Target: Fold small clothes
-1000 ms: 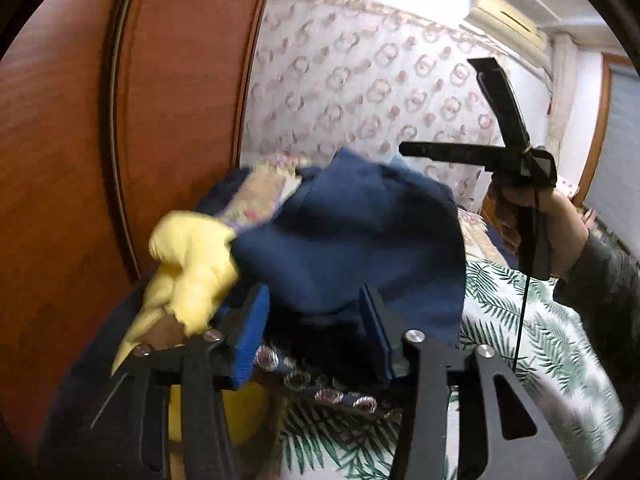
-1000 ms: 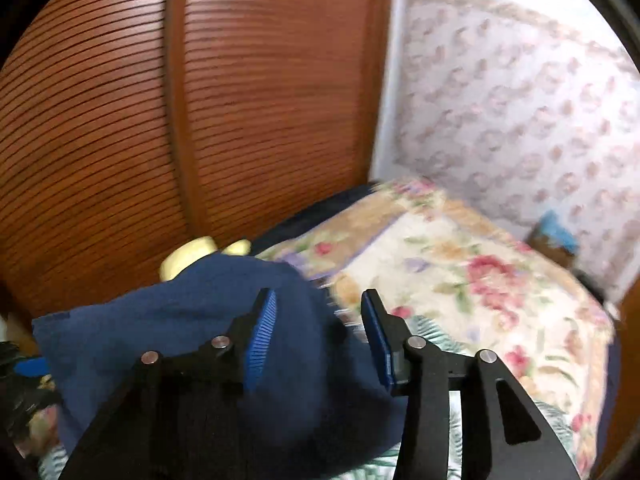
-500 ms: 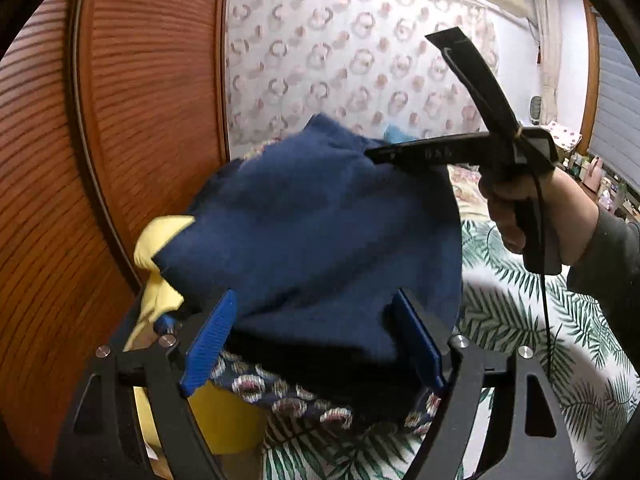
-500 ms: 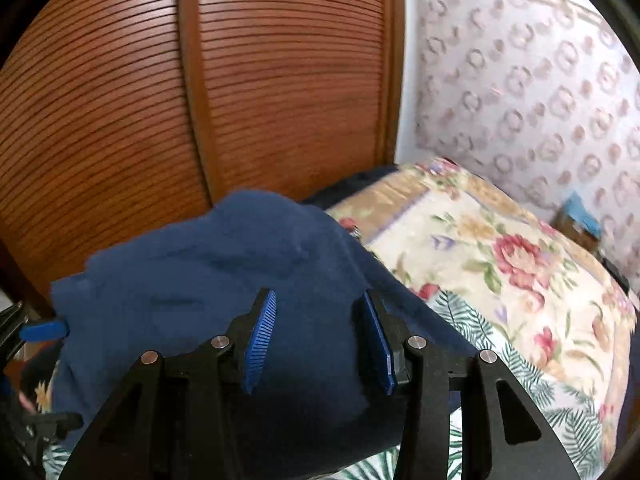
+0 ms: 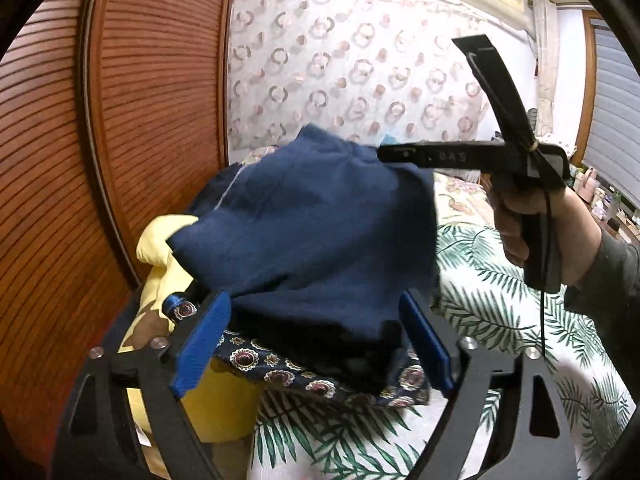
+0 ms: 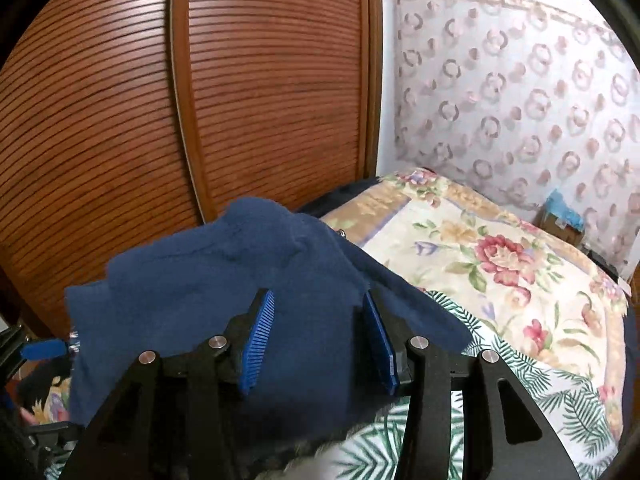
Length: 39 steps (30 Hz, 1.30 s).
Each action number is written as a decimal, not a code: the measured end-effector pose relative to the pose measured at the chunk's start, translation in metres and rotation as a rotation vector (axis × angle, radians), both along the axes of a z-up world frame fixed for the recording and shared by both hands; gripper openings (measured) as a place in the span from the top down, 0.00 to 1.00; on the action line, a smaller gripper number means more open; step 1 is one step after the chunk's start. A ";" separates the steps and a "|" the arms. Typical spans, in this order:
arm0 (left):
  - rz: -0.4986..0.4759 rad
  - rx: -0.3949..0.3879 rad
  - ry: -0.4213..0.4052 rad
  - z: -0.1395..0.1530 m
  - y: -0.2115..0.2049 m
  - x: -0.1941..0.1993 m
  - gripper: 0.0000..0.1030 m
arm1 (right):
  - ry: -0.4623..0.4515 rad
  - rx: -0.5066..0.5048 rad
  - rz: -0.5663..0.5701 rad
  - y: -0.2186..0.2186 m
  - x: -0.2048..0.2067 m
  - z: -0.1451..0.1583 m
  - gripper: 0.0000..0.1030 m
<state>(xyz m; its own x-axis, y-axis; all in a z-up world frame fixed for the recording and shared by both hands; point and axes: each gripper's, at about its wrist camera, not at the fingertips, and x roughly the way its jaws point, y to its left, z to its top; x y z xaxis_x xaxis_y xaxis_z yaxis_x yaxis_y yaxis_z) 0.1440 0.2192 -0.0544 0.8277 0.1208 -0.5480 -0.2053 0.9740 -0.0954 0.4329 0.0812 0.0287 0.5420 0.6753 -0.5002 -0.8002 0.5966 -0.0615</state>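
A navy blue garment point(image 5: 320, 232) lies humped over a pile at the bed's left side, on a yellow garment point(image 5: 160, 248) and a dark medallion-print cloth point(image 5: 280, 372). My left gripper point(image 5: 314, 344) sits at the navy garment's near edge. Its jaws are opening and the cloth lies between the pads without being pressed. My right gripper point(image 5: 384, 155), held by a hand point(image 5: 516, 224), reaches in from the right over the garment's upper edge. In the right wrist view the right gripper point(image 6: 318, 336) has its pads apart, with the navy garment point(image 6: 208, 280) showing between them, unpinched.
A slatted wooden wardrobe point(image 6: 240, 100) stands close behind and left of the pile. The bed carries a palm-leaf sheet point(image 5: 500, 320) and a floral quilt point(image 6: 500, 248) to the right. A patterned wall runs behind the bed.
My left jaws widened and let go of the navy garment, which now covers more of the yellow one. The right gripper moved in from the right, over the garment's top edge.
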 end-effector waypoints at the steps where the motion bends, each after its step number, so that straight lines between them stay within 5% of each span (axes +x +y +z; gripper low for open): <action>1: -0.006 0.002 -0.011 0.004 -0.003 -0.004 0.15 | -0.005 0.001 0.000 -0.003 -0.007 0.001 0.53; 14: -0.049 0.064 -0.078 0.042 -0.044 -0.041 0.15 | -0.050 0.070 -0.053 -0.074 -0.102 0.022 0.53; 26: -0.152 0.096 -0.093 0.051 -0.114 -0.056 0.15 | -0.062 0.131 -0.195 -0.183 -0.218 0.014 0.24; 39: -0.213 0.085 -0.138 0.072 -0.175 -0.073 0.15 | -0.139 0.184 -0.436 -0.275 -0.341 0.023 0.21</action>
<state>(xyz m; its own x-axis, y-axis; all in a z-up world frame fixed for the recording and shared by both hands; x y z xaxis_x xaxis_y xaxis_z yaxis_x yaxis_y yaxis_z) 0.0711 0.0437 0.0177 0.9054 -0.0237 -0.4239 0.0147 0.9996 -0.0244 0.0922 -0.1935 0.0513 0.8470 0.4412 -0.2965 -0.4653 0.8851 -0.0121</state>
